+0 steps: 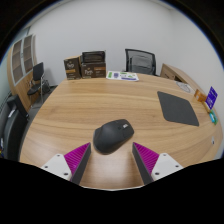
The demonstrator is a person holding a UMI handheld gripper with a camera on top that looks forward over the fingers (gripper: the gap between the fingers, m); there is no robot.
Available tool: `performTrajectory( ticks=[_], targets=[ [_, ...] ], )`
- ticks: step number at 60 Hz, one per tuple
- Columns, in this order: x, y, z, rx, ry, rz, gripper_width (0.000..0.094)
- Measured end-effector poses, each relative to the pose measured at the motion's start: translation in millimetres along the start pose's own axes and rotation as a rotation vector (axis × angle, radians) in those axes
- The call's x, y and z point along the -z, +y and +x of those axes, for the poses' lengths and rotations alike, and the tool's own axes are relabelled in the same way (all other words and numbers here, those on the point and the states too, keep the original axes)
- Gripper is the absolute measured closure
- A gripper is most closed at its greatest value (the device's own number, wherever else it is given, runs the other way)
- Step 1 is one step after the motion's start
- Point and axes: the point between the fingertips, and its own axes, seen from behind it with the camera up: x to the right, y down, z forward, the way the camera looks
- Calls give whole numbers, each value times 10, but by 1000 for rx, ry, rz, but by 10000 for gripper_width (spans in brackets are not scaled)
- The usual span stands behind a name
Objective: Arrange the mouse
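1. At the near edge of a rounded wooden table, the gripper stands with its two fingers spread wide; each finger bears a magenta pad on its inner face, and neither pad presses on anything.
2. Just ahead of the fingers, roughly on the line midway between them, a black mouse rests on the tabletop. It lies beyond the fingertips, apart from both, and is carried by the table alone.
3. Farther across the table and to the right, well apart from the mouse, a dark rectangular mouse mat lies flat on the wood.
4. Beyond the mat, near the table's right rim, stands a small purple and white box; any printing on it is too small to read.
5. At the far side of the table lies a flat white item with green markings; its lettering cannot be made out.
6. Behind the table, a black office chair faces it, and a second dark chair stands at the left.
7. Against the back wall, stacked cardboard boxes sit on the floor; their contents and labels cannot be told.
8. A pale cabinet occupies the left wall.
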Motion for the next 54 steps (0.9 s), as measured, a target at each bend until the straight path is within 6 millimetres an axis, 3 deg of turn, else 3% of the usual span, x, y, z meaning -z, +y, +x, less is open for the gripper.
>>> performTrajectory(
  ticks=[13,35,54],
  targets=[
    [-325,-147,-26,1,-4,-20,71],
    [-672,-483,-65,20,-1,-13,68],
    [-844,-629,-185,42,-20,-2,72]
  ],
)
